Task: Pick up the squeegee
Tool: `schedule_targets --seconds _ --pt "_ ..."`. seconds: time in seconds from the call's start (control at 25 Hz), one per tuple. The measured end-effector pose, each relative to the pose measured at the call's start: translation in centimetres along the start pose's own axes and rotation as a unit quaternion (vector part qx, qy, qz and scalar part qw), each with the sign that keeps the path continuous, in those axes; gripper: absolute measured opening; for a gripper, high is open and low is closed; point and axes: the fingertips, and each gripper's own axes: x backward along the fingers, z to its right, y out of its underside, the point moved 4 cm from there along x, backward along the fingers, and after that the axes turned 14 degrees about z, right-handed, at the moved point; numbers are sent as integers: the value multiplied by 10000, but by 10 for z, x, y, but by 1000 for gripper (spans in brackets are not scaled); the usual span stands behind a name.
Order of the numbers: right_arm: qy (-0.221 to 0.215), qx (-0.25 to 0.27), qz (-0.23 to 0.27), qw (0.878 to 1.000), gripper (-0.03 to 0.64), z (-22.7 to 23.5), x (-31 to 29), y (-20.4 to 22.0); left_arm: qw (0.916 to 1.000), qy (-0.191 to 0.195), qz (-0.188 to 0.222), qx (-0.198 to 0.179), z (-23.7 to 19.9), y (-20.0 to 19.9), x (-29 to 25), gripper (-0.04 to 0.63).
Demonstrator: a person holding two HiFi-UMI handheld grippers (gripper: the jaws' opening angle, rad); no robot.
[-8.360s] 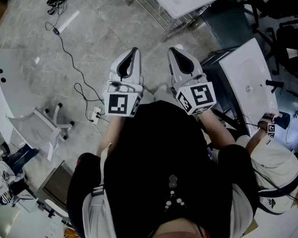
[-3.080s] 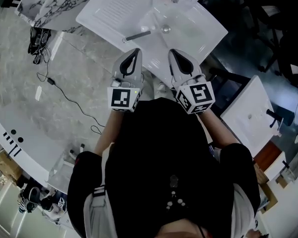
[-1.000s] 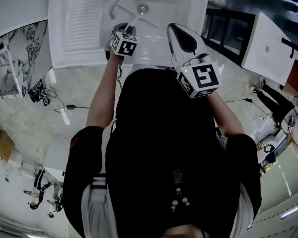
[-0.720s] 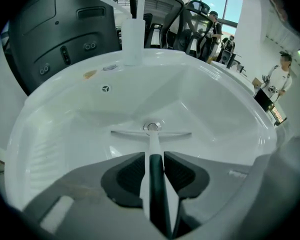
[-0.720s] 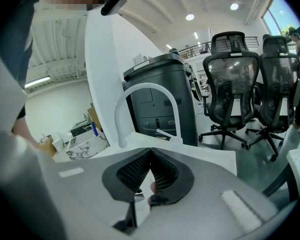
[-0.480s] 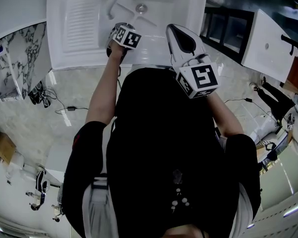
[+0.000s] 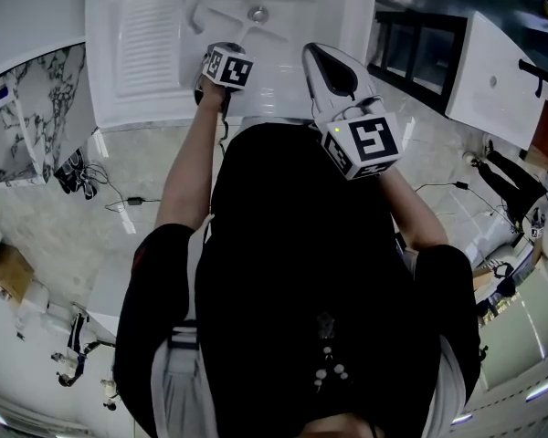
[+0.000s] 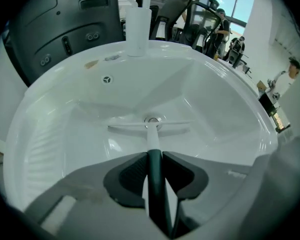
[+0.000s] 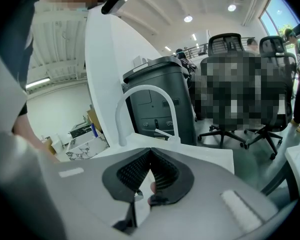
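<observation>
In the single white sink [image 7: 128, 89], one squeegee [image 8: 151, 136] lies with its blade across the one drain [image 8: 152, 120]. Its dark handle runs between the jaws of the left gripper [image 8: 153, 155], which have just been closing and press it from both sides. The other of the two grippers, the right gripper [image 9: 150, 150], hangs over the sink's near edge, jaws together and holding nothing.

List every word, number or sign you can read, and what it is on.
None can be read.
Marker cubes: black-and-white square patterns only.
Small mark on the left gripper, whose jaws have just been closing on the squeegee handle: too blurred.
</observation>
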Motion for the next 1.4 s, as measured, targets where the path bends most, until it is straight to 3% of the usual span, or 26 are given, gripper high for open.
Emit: schedule_targets --seconds 0.4,0.72,0.96,1.16,1.4 --pt "-258 42 83 9996 3 11 14 -4 9977 -24 555 386 30 -6 34 106" --pt "-704 115 75 9974 3 13 29 -9 9884 -353 1320 662 55 -19 75 106" --pt "-1189 182 79 9927 2 21 36 -15 9736 -858 1799 1116 72 -23 106 106" --pt "-1620 222 41 9865 2 26 41 -16 9556 -1387 2118 1510 91 -21 134 106" --pt "-2186 301 19 9754 3 23 46 -18 9352 -1950 2437 1672 111 -23 165 106"
